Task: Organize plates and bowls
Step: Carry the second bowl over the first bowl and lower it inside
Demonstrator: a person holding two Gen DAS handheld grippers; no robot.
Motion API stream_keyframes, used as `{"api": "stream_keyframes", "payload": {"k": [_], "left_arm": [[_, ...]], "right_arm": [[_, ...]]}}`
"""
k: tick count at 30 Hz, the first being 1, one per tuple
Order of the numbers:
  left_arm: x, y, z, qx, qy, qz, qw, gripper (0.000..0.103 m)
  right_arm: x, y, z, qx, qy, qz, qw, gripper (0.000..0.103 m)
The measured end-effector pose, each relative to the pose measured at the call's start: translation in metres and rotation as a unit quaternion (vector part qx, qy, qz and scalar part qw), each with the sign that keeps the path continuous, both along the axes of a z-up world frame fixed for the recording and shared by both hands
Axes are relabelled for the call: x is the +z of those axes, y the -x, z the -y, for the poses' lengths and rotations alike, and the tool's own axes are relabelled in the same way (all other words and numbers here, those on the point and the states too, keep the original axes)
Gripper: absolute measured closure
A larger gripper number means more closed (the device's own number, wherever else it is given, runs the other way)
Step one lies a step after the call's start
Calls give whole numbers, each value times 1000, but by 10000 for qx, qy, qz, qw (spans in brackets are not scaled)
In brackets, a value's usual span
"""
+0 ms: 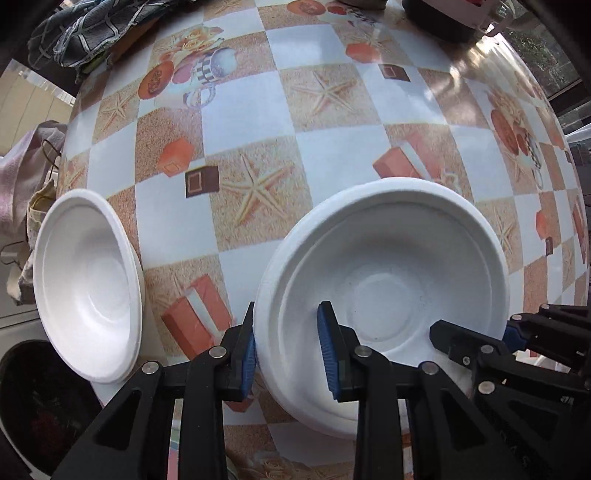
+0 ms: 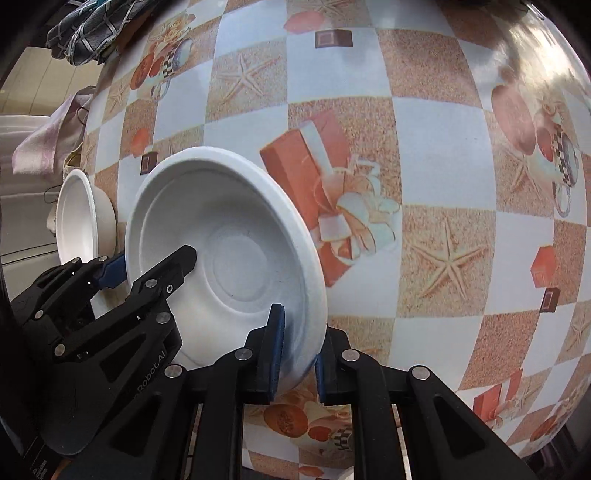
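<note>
A white foam bowl (image 1: 388,258) sits on the patterned table; it also shows in the right wrist view (image 2: 236,236). My left gripper (image 1: 290,354) straddles its near left rim, one finger outside and one inside, pads touching the rim. My right gripper (image 2: 297,354) straddles its near right rim and looks closed on it; it also shows in the left wrist view (image 1: 476,338). My left gripper also shows in the right wrist view (image 2: 147,264). A second white bowl (image 1: 86,288) stands at the table's left edge, and appears in the right wrist view (image 2: 79,218).
The checked tablecloth (image 1: 332,122) with starfish and gift prints covers the table. A dark checked cloth (image 1: 92,29) lies at the back left. A pink cloth (image 1: 22,173) hangs off the left side. A dark pot (image 1: 44,406) sits low at left.
</note>
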State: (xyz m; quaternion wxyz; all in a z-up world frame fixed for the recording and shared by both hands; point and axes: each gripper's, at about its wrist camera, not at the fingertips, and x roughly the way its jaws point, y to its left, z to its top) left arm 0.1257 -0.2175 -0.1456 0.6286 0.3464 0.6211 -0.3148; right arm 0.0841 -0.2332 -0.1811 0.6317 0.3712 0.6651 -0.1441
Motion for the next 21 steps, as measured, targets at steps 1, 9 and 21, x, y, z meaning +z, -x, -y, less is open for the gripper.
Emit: {"api": "stream_keyframes", "payload": {"k": [1,9,21], "left_arm": [[0,10,-9,-9,-33,23,10000,71],[-4,68,-60,3,-202,-137,9997,69],[-10,98,-95,-94,-223,-570,9981,64]], "right_arm": [[0,6,-7,54,-6,-43,10000,87],[-4,53,-58,330,-115,-238,9991,87],[7,84,-63,299,-174,-287,9990,86]]}}
